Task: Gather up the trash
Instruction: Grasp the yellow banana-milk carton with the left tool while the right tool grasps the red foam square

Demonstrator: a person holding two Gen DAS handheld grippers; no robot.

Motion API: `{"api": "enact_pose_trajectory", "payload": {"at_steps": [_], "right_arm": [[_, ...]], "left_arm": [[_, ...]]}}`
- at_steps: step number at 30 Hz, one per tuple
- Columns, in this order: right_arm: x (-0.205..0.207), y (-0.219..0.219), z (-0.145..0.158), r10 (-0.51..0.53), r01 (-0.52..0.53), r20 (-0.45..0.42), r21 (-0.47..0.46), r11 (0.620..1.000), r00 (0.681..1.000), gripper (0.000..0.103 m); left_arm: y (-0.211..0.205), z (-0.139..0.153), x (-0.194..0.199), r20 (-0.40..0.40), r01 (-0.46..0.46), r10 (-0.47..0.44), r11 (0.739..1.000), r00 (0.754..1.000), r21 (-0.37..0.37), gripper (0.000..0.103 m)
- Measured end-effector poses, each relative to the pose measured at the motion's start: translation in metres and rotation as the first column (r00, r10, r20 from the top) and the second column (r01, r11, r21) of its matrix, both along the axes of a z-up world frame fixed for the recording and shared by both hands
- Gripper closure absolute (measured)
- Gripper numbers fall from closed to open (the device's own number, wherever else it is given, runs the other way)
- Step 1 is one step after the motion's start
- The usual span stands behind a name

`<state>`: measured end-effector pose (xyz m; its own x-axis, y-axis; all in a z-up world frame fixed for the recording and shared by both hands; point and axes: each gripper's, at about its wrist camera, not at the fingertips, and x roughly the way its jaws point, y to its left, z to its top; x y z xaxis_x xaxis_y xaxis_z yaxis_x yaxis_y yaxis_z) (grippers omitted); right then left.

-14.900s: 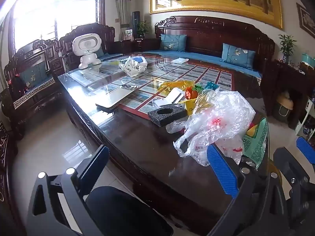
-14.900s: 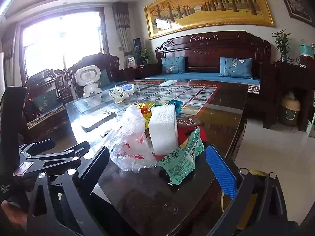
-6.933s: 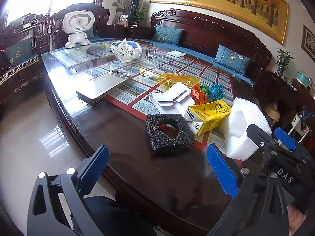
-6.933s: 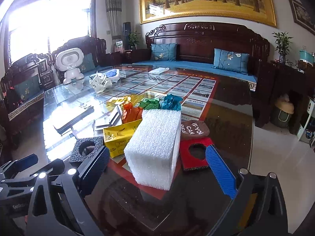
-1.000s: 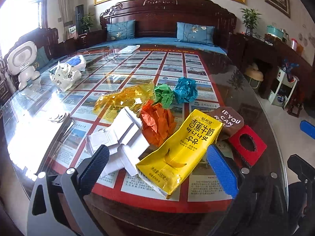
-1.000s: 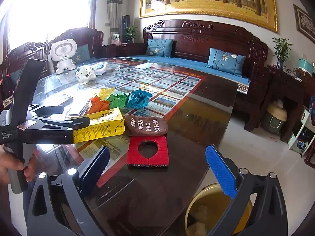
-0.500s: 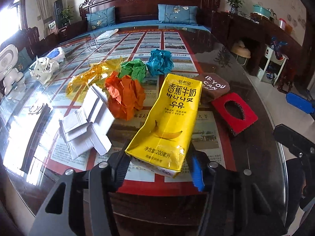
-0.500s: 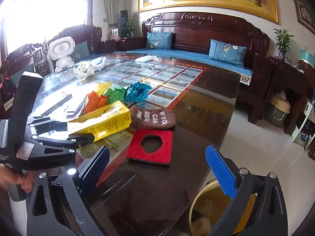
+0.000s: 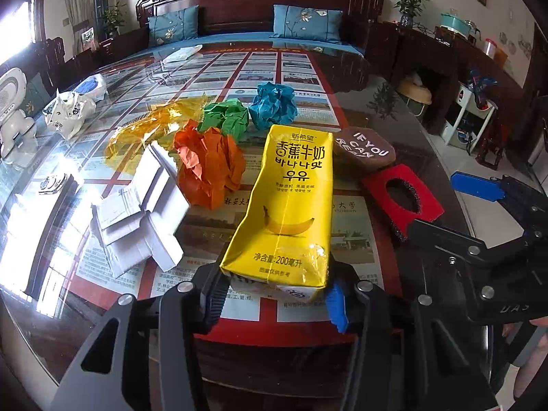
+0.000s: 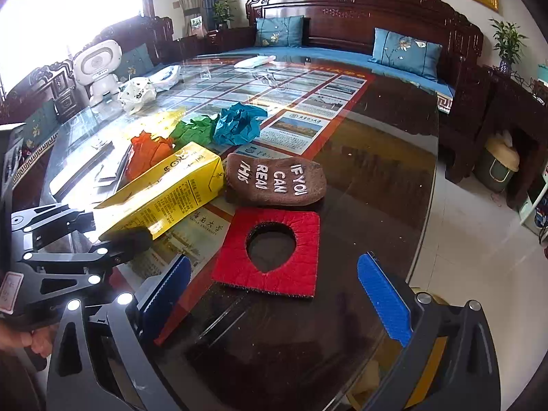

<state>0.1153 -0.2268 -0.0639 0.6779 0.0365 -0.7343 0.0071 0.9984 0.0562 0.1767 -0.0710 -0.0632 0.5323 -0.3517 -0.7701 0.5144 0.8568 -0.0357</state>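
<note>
A yellow banana-milk carton [image 9: 291, 202] lies on the glass table [image 9: 363, 109]. My left gripper [image 9: 275, 291] is closing on the carton's near end, and both pads press its sides. From the right wrist view the same carton [image 10: 167, 191] lies tilted in that left gripper [image 10: 109, 227]. My right gripper [image 10: 274, 294] hangs open just before a red foam square [image 10: 298, 267] with a hole, nothing between its fingers. Behind it lies a brown lettered sock [image 10: 274, 178]. Crumpled orange [image 9: 209, 164], green [image 9: 226, 116] and blue paper [image 9: 274, 102], white folded card [image 9: 140, 212] and yellow cellophane [image 9: 147, 126] lie beyond.
A yellow bin [image 10: 428, 359] stands on the floor below the table's near right edge. A white robot toy [image 10: 99, 68] and a white bag [image 10: 137, 96] sit at the far left. A dark wooden sofa [image 10: 342, 20] runs along the back wall.
My left gripper went from wide open to closed around the carton's near end. My right gripper moved forward and down toward the red foam square.
</note>
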Motion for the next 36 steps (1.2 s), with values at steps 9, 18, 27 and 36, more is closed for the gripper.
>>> {"api": "enact_pose_trajectory", "payload": {"at_steps": [9, 18, 27, 36], "right_arm": [[0.013, 0.003, -0.01, -0.001, 0.001, -0.048, -0.007, 1.0, 0.999, 0.037], [-0.001, 0.002, 0.003, 0.058, -0.058, 0.015, 0.033, 0.998, 0.998, 0.054], [-0.003, 0.004, 0.002, 0.054, -0.054, 0.002, 0.017, 0.998, 0.999, 0.049], [0.003, 0.008, -0.009, 0.076, -0.077, -0.031, -0.026, 0.997, 0.997, 0.049]], "left_arm": [[0.003, 0.001, -0.001, -0.006, -0.002, 0.002, 1.0, 1.0, -0.018, 0.056], [0.009, 0.006, -0.006, -0.009, 0.001, -0.001, 0.998, 1.0, -0.063, 0.057], [0.011, 0.01, -0.014, -0.004, 0.001, -0.002, 0.997, 1.0, -0.076, 0.057], [0.014, 0.018, -0.021, 0.002, 0.012, -0.012, 0.994, 1.0, -0.106, 0.057]]}}
